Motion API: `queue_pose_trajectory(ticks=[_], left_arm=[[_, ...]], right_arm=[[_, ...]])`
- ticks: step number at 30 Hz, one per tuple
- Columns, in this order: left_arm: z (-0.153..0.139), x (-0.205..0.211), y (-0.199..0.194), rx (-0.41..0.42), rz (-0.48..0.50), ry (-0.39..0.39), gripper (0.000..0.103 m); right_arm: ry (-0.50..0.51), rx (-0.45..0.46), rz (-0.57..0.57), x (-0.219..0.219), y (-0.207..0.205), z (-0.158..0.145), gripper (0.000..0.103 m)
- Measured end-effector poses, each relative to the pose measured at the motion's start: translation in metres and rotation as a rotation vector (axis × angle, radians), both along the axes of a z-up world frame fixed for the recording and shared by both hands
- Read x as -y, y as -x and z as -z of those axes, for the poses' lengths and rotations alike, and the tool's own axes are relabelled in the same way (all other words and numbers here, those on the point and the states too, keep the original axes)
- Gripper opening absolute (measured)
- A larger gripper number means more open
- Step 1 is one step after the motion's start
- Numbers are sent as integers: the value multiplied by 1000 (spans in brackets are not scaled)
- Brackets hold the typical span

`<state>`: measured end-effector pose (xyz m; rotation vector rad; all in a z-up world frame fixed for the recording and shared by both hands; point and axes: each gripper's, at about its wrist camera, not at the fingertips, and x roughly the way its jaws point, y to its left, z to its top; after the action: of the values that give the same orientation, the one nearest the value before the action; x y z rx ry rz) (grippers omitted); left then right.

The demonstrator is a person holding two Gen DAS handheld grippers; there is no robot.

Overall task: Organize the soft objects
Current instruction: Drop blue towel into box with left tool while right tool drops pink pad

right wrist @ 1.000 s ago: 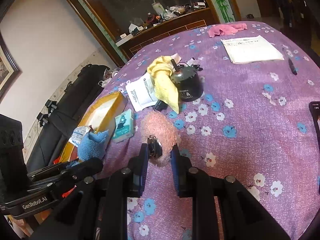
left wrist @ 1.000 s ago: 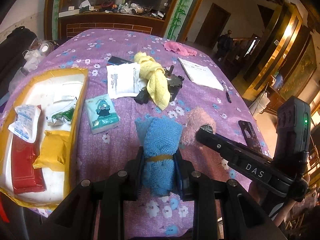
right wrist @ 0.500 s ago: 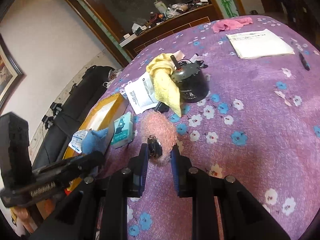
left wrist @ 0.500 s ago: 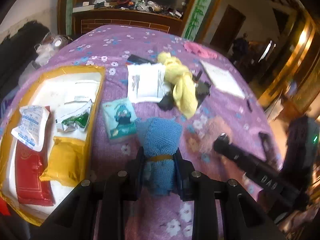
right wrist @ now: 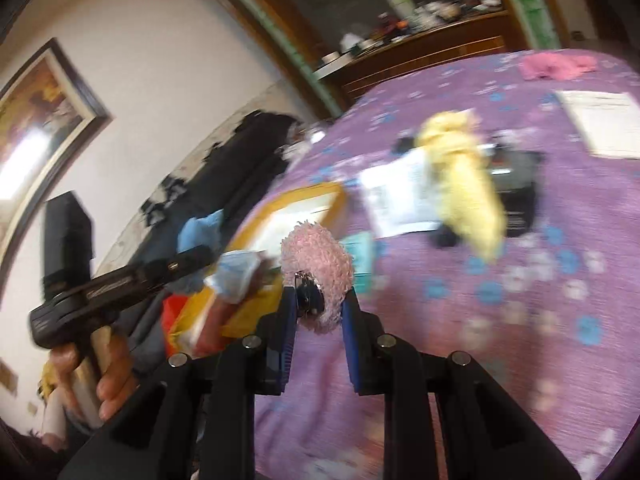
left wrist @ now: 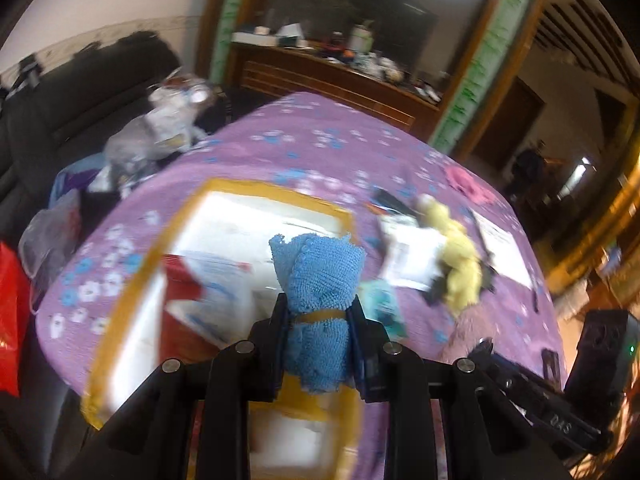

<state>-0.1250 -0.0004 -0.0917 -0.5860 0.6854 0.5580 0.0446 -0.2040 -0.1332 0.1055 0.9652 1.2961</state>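
Note:
My left gripper (left wrist: 320,312) is shut on a rolled blue towel (left wrist: 318,280) tied with a tan band, held above the yellow-rimmed tray (left wrist: 132,292). My right gripper (right wrist: 318,300) is shut on a fluffy pink pom-pom (right wrist: 320,256) with a metal clip, held over the tablecloth just right of the tray (right wrist: 304,198). In the right wrist view the left gripper (right wrist: 196,258) with the blue towel (right wrist: 200,228) shows at the left, held by a hand (right wrist: 108,376). A yellow cloth (left wrist: 460,264) (right wrist: 468,184) and a pink cloth (left wrist: 468,182) (right wrist: 556,66) lie on the table.
The tray holds a red packet (left wrist: 180,292) and white packets (left wrist: 228,284). White papers (right wrist: 396,196), a teal tissue pack (left wrist: 384,308) and a dark device (right wrist: 520,184) lie on the purple flowered tablecloth (right wrist: 520,320). A black sofa (left wrist: 80,100) and bags stand left of the table.
Both grippers have swung left toward the tray, each keeping its hold. The blue towel now hangs over the tray and the pink pom-pom has been lifted off the cloth.

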Motion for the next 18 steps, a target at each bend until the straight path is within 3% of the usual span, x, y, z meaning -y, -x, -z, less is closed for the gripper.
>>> queue_pose_trajectory(ticks=[4,9,13,18], left_arm=[[7,-29,13,2,-47,15,27],[24,-30,22,8,-11,54,27],[30,-32,25,25,-12,82,27],[20,-54,11,36,-10,70,28]], right_arm=[[47,-3,-102,-40,23,1,21],[130,37,-214,-77,59,5,22],[189,115,-226,-98,74,5,22],[230,121,-214,-119,72,15,24]])
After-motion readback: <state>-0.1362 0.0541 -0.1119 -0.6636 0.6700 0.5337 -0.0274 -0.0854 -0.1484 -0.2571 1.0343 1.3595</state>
